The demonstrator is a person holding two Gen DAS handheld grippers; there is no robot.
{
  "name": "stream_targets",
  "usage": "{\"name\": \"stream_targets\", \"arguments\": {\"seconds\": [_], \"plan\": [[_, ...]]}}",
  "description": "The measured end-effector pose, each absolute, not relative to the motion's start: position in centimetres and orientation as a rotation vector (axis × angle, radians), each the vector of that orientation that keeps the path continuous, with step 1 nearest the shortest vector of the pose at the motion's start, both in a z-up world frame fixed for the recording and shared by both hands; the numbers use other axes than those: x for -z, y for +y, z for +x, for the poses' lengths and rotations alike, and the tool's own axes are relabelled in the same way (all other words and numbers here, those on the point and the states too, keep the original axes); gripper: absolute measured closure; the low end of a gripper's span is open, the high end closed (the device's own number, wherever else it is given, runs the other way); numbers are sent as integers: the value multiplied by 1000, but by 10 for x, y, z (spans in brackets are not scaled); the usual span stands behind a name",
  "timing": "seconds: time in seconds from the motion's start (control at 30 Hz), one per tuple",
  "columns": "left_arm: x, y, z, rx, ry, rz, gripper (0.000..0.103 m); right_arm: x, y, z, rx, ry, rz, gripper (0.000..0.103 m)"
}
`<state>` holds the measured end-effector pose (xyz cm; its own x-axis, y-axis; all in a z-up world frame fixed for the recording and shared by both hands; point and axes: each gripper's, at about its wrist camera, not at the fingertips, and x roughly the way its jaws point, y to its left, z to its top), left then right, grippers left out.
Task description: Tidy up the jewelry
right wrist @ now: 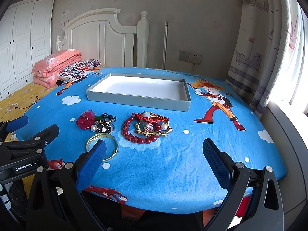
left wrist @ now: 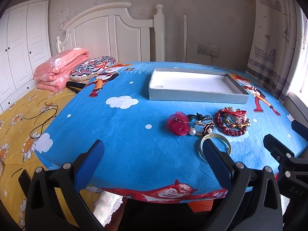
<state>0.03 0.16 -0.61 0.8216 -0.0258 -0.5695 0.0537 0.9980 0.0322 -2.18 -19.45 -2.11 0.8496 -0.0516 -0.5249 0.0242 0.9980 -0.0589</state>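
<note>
**Blue-padded grippers wide apart, jewelry piled in front of the tray**

Blue cartoon-print cloth (right wrist: 154, 163) covers your table, and all the jewelry sits on it in a loose cluster near the front edge. Your left gripper (left wrist: 154, 154) has its fingers spread wide, nothing between them; it hovers over the near edge of the table. Your right gripper (right wrist: 154, 154) is the same: fingers far apart, holding nothing.

Jewelry, left to right in the right wrist view: red flower piece (right wrist: 85, 119), a black flower brooch (right wrist: 104, 126) with pearls beside it, a black beaded bit behind that, then a gold-green bangle (right wrist: 96, 137) lying flat nearest you. Your right gripper's left finger (right wrist: 92, 161) overlaps the bangle in that view; contact cannot be told. In the left wrist view the bangle (left wrist: 217, 136) sits partly behind your left gripper's right finger (left wrist: 217, 159).

Right of that cluster lies a dark red bead bracelet (right wrist: 134, 134), with a gold linked bracelet (right wrist: 154, 132) and a red cord bracelet (right wrist: 152, 117) heaped on and inside its loop.

Grey shallow tray (right wrist: 134, 99) with a white inside sits further back on the cloth, well apart from the jewelry, nothing in it.

Bed (left wrist: 19, 119) with a yellow flowered sheet stands to your left, with a folded pink quilt (left wrist: 59, 67) and a patterned cushion (left wrist: 92, 67) on it.
</note>
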Motion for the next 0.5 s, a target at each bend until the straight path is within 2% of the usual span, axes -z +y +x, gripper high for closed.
{"name": "stream_targets", "arguments": {"seconds": [0.5], "plan": [[6,4,2,41,613,38,4,21,-195,-21,40,557,-49,9]]}}
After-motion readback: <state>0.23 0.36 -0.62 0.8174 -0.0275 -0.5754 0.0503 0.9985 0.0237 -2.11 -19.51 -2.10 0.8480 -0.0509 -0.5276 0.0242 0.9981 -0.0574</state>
